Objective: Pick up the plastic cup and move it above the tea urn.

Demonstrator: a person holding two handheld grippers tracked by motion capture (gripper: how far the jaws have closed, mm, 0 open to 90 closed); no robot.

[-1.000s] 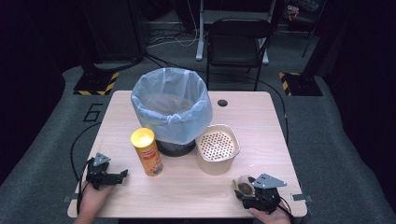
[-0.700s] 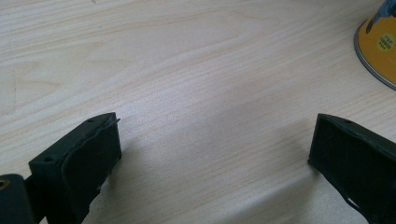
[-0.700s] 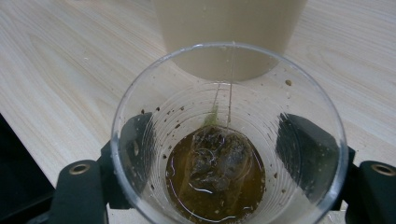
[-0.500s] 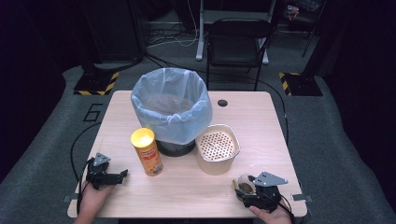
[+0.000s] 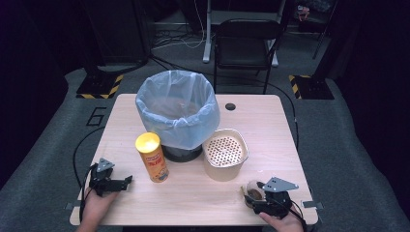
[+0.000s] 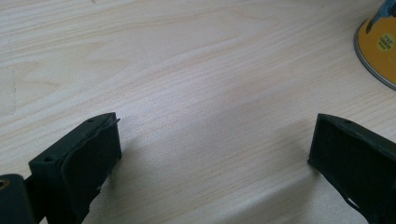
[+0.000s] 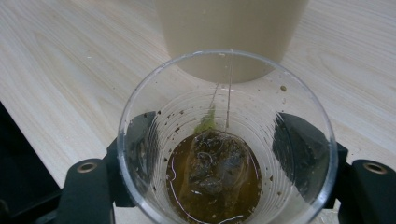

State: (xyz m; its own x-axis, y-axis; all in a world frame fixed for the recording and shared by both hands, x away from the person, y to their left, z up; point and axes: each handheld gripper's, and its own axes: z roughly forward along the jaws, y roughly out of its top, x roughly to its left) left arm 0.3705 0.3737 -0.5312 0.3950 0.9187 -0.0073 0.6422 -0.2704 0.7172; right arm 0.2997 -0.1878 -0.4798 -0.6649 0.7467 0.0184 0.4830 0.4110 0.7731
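Note:
A clear plastic cup holding brown tea and a tea bag stands near the table's front right edge. My right gripper has a black pad against each side of the cup's wall. Its jaws have just been closing with the cup between them. In the high view the right gripper sits in a hand at the front right. My left gripper lies on the wood at the front left. It is open with bare table between its fingers.
A beige perforated pot stands just beyond the cup. A yellow snack can is right of the left gripper. A bin lined with a blue bag fills the table's middle. A chair stands behind the table.
The right gripper's jaws have drawn in a little on the cup. Both hands and everything on the table keep their places.

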